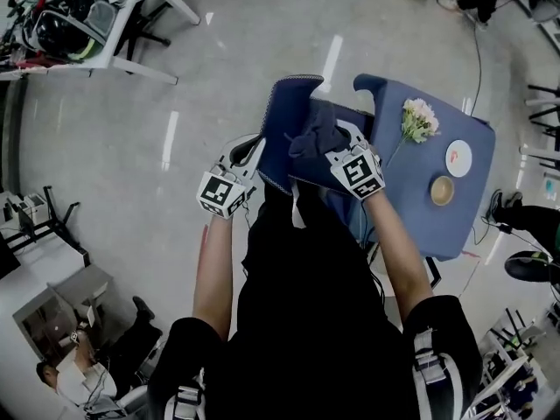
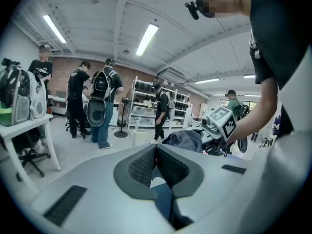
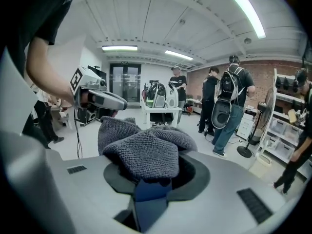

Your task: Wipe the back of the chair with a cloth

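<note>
Working at the top of the chair back [image 1: 282, 138], the right hand-held gripper [image 1: 337, 151] has its jaws clamped on a bunched dark cloth [image 1: 313, 136]. The wad bulges out ahead of the pads, so it looks meant to be the part that rubs the blue upholstery. The cloth sits on the chair back's 3 o'clock side. At 9 o'clock, the left hand-held gripper [image 1: 248, 151] is squeezed closed against the chair's edge, likely steadying it. A sliver of blue shows low between its jaws, though whether that's pinched is unclear. The blue counter [image 1: 472, 191] stands off at 3 o'clock.
</note>
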